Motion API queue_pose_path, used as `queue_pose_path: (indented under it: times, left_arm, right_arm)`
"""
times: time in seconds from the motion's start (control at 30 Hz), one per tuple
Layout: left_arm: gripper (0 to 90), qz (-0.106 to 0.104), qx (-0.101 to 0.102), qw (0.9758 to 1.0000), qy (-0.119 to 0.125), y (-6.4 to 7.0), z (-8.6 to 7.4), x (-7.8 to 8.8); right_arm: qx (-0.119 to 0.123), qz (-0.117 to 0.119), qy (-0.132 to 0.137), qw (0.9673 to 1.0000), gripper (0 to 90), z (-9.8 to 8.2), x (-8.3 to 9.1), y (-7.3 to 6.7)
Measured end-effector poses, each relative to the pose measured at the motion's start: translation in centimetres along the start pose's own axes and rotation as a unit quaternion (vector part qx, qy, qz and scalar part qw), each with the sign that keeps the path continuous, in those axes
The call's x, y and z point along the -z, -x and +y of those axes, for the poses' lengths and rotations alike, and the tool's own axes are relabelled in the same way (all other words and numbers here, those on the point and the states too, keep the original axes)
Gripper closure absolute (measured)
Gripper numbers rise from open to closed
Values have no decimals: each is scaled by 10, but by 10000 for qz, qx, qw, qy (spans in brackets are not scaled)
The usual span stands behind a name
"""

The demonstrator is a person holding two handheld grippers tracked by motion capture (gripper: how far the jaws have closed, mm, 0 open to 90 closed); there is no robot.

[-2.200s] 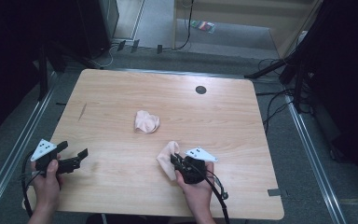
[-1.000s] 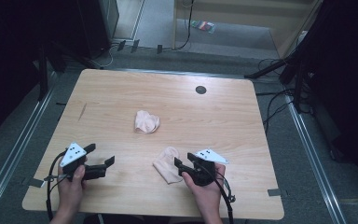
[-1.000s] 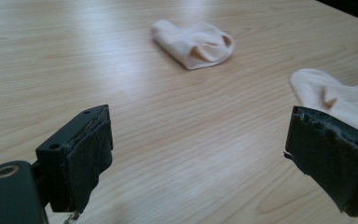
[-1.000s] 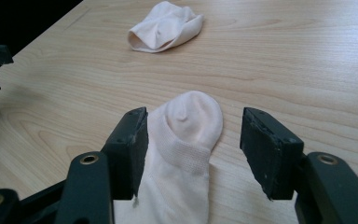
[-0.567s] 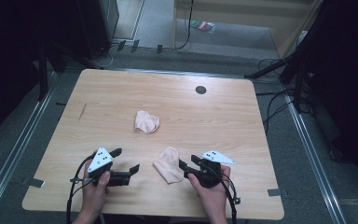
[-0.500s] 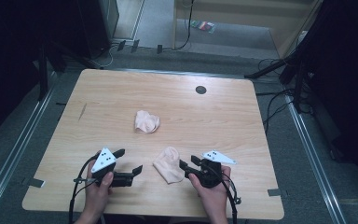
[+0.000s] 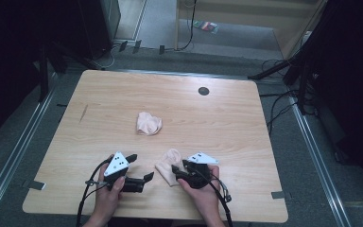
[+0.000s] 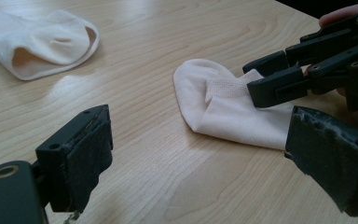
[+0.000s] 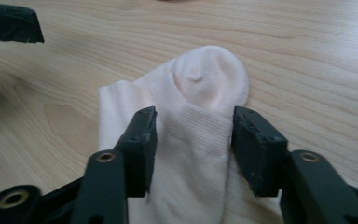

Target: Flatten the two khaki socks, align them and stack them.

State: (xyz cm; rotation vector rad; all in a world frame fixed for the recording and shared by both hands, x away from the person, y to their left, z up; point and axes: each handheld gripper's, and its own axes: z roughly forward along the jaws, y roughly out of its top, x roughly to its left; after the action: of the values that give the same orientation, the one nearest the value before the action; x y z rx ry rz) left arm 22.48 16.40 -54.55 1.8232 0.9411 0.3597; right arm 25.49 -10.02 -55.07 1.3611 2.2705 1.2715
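Right gripper (image 7: 177, 171) sits over the near sock (image 7: 168, 165) at the table's (image 7: 246, 142) front edge, jaws just been closing, half spread, with a raised fold of the sock between them; in the right gripper view both pads (image 9: 142, 140) touch the fold's sides, pinching it lightly. Left gripper (image 7: 141, 168) hovers just left of the same sock, jaws spread wide with nothing between them, bare wood under them in the left gripper view. Near sock lies flat, pale pink. Second sock (image 7: 149, 123) lies bunched near the table's middle, well apart from both grippers.
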Motion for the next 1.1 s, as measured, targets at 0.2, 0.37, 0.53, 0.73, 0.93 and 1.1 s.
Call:
queue_pose_path:
  times: [0.2,0.37,0.53,0.73,0.93,1.1]
  left_arm:
    - [80,-31,-10,10000,-36,1,0,-3]
    - [79,-80,-16,10000,-30,1,-1,-3]
    - [79,-144,15,9999,-12,1,0,-3]
    - [79,-387,222,9990,-60,7,1,-6]
    - [79,-515,392,9979,-97,27,3,-12]
    - [79,-87,-148,9998,-51,45,8,-17]
  right_arm:
    - [161,-56,21,9999,749,-1,1,-8]
    - [334,101,156,9993,832,2,8,-13]
    - [393,195,346,9984,840,9,14,-19]
    - [288,245,505,9980,840,22,21,-25]
    - [329,506,874,9943,837,43,34,-39]
    - [35,1226,1330,9835,836,57,58,-50]
